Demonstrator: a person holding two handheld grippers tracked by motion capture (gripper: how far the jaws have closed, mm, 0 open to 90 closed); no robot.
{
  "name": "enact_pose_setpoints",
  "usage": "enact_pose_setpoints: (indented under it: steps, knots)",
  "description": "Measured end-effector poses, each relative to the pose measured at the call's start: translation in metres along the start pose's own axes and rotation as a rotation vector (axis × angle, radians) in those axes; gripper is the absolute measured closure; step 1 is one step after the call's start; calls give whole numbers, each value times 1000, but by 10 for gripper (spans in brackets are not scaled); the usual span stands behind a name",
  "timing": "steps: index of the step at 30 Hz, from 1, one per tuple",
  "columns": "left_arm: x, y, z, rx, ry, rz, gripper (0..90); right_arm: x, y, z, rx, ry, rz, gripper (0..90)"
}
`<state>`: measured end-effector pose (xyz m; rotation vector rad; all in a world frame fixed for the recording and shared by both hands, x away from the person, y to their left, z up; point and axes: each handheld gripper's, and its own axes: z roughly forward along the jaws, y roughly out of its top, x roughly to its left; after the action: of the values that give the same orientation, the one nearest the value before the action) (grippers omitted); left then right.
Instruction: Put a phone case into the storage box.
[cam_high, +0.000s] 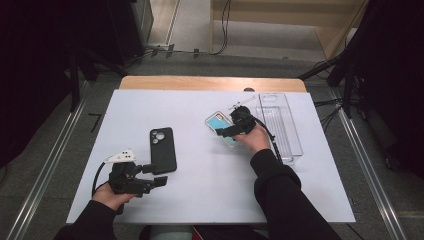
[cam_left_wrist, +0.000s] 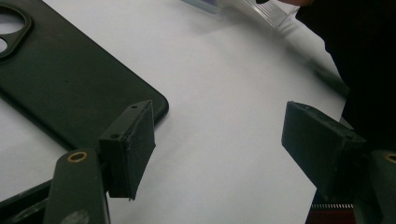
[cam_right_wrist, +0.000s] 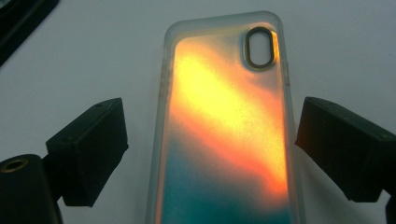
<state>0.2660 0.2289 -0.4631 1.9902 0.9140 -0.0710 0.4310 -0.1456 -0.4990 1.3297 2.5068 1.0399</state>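
Note:
A black phone case (cam_high: 162, 149) lies camera hole up on the white table (cam_high: 200, 195), left of centre. My left gripper (cam_high: 156, 175) rests just below the case's near corner, its jaws open and pointing right. In the left gripper view that gripper (cam_left_wrist: 224, 149) holds nothing, and the black case (cam_left_wrist: 56, 79) lies past its left jaw. A translucent orange and teal phone case (cam_high: 219, 125) lies right of centre. My right gripper (cam_high: 226, 131) hovers over it. In the right gripper view the case (cam_right_wrist: 224, 93) lies between the open jaws of the gripper (cam_right_wrist: 217, 149), with gaps on both sides.
A clear plastic tray (cam_high: 282, 127) stands lengthwise to the right of the colourful case, close to the right hand. A small white object (cam_high: 241, 104) lies just behind that case. The table's wooden far edge (cam_high: 210, 82) runs along the back.

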Motion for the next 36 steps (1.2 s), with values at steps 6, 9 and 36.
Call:
enact_pose_setpoints:
  steps: [6, 9, 36]
  knots:
    - [0, 0, 0, 1, 1, 2, 258, 0, -5, 6, 32, -18, -10, 71]
    - [0, 0, 0, 0, 1, 0, 258, 1, -5, 6, 36, -32, -12, 71]
    - [0, 0, -1, 0, 5, 0, 258, 15, -3, 3, 47, -115, -75, 149]
